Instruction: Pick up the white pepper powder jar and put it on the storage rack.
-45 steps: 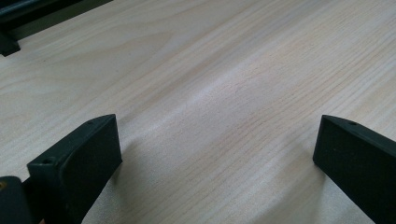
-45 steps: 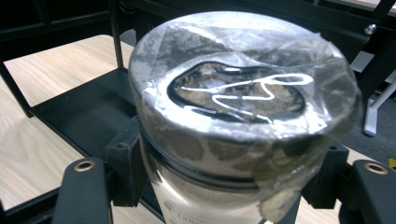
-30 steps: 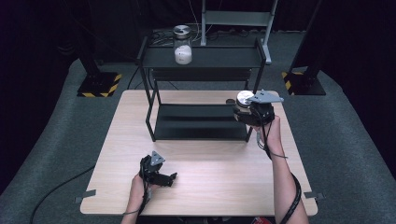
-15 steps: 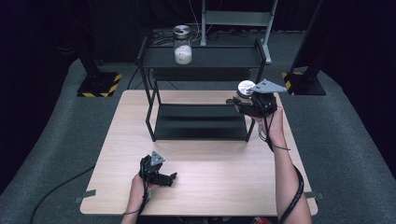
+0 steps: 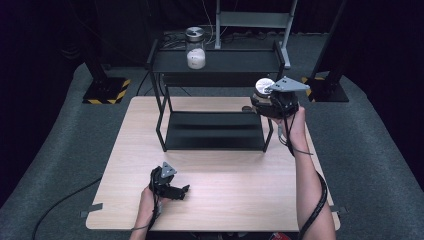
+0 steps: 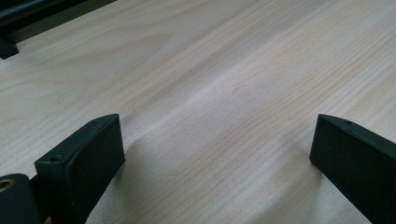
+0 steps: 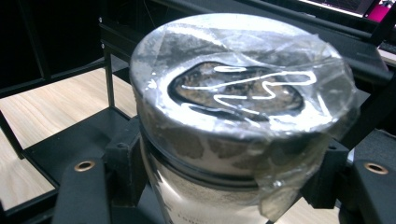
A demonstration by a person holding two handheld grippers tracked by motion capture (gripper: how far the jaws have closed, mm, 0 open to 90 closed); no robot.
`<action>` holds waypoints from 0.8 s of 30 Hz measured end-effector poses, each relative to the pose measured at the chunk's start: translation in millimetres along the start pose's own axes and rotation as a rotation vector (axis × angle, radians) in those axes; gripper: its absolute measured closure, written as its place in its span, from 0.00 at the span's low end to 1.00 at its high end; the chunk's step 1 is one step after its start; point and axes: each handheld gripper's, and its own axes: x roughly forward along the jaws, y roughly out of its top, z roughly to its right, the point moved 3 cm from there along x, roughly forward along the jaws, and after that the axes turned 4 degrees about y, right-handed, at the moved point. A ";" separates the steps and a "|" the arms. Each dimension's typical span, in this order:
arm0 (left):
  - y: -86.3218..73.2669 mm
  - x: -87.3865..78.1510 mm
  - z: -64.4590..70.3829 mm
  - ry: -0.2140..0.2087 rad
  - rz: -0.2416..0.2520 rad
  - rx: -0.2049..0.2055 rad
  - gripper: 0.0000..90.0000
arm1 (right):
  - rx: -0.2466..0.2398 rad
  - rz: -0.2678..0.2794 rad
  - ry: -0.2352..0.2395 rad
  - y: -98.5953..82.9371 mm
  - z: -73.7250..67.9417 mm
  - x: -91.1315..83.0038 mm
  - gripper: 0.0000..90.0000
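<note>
Right gripper [image 5: 267,102]: held up at the far right of the bench [image 5: 220,200], beside the right end of the black rack [image 5: 215,62]; its fingers [image 7: 81,189] are clamped on a jar [image 7: 243,121] just under the lid
Jar: lifted off the bench, upright, foil-and-tape lid on top; pale contents show through the glass
Left gripper [image 5: 172,190]: low over the near left of the bench; fingers [image 6: 84,158] spread wide, nothing between them but bare wood
Second jar [image 5: 195,48]: on the rack's top shelf, left of centre, holding white powder
</note>
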 end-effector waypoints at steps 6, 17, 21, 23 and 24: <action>-0.2 -0.3 0.6 -0.011 0.004 0.026 0.02 | 0.001 0.005 0.000 6.5 1.9 -0.6 0.33; -0.1 -0.3 0.4 -0.016 0.002 0.030 0.02 | 0.015 0.018 0.007 14.7 9.0 -1.8 0.33; 0.0 0.0 -0.1 -0.018 0.002 0.025 0.02 | 0.015 0.022 0.005 19.3 10.3 -2.5 0.33; 0.0 0.1 -0.2 -0.018 0.002 0.025 0.02 | 0.016 0.026 0.006 22.3 11.5 -3.3 0.33; 0.1 0.1 -0.2 -0.018 0.001 0.025 0.02 | 0.016 0.026 0.006 22.3 11.5 -3.3 0.33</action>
